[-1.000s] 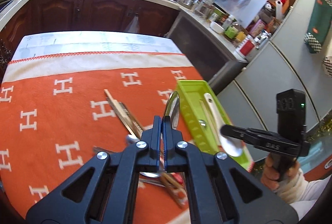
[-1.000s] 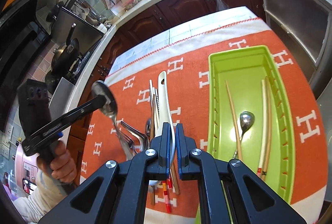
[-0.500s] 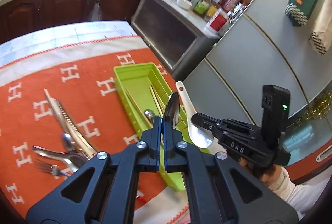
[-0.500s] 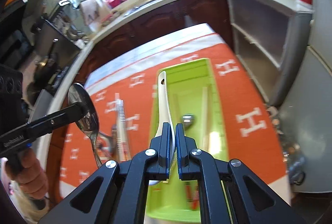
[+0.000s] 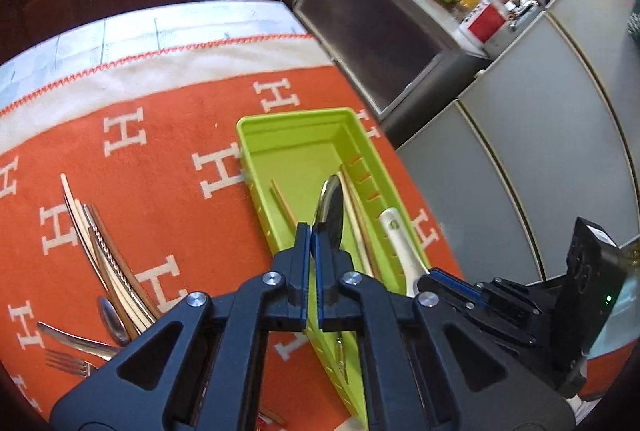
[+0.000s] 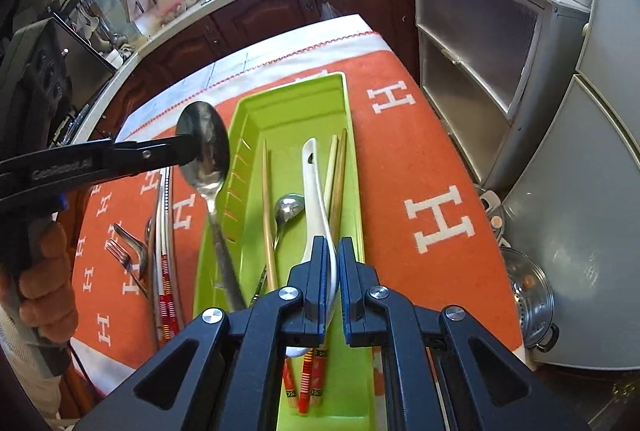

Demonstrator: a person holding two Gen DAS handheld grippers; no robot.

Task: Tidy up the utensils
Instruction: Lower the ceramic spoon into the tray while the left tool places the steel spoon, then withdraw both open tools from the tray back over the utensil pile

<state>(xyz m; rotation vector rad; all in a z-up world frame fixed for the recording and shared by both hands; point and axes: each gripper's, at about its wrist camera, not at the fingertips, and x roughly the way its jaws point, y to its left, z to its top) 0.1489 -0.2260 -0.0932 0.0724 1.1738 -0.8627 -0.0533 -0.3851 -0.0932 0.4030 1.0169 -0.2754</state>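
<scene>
The left gripper [image 5: 311, 231] is clamped fully on the bowl of a steel spoon [image 6: 205, 151], whose handle hangs down over the 9 o'clock wall of the green tray [image 5: 256, 129]. The right gripper [image 6: 331, 251] is pinched on the bowl end of a white ceramic spoon [image 6: 316, 187], its handle pointing toward 12 o'clock above the tray floor. Already lying in the tray are a smaller metal spoon [image 6: 289, 209] and several chopsticks [image 6: 267, 207], some at the centre and a pair along the 3 o'clock wall. On the orange cloth [image 6: 420, 159] at 9 o'clock of the tray, a heap of forks, tongs and more chopsticks [image 5: 100, 263] is not yet sorted. Risks, in my judgement: the steel spoon is held by its smooth curved bowl, so it could pivot or slip; its handle straddles the slotted wall and could catch there, tipping or dragging the light tray. The ceramic spoon, if let go from height, could chip or knock the chopsticks askew. The two grippers stand near each other above a narrow tray, so a collision between them is possible. Whether either utensil already touches the tray I cannot tell.
</scene>
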